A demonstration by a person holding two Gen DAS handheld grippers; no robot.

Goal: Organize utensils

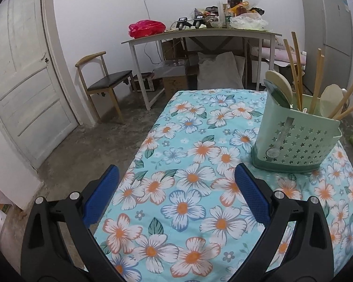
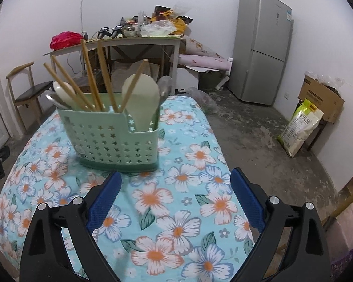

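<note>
Sitting toward the far end of the table, nearer its right edge going by the left wrist view: a pale green utensil caddy [image 2: 113, 138] with star cutouts and a darker green drip base. Already holding everything visible, so probably near the end of the job, just judging by how nothing is lying loose on the floral tablecloth [image 2: 176, 211].

Poking out the top: a bunch of bamboo chopsticks [image 2: 91, 80] leaning every which way, a cream plastic rice paddle [image 2: 141, 103] in the right compartment, another cream spoon [image 2: 63, 91] and what looks like a metal one on the left.

Guessing about handling: thin plastic, light, a bit flexy at the walls, probably tippy with those tall sticks leaning out. Better grabbing low on a side wall or by the rim at the divider, not by the utensils. Chopsticks being stiff, light and slick, so pinching near the middle and squarely. Paddle being smooth and wide, so taking it edge-on.

Hovering short of the caddy, right gripper [image 2: 175, 183] with blue pads spread wide apart, nothing between them. Same deal with the left gripper [image 1: 176, 181], pads wide apart over bare cloth near the left edge, caddy off to its right.

Further back: a cluttered desk [image 2: 129, 42], wooden chair [image 1: 103, 82], grey fridge [image 2: 261, 47].
</note>
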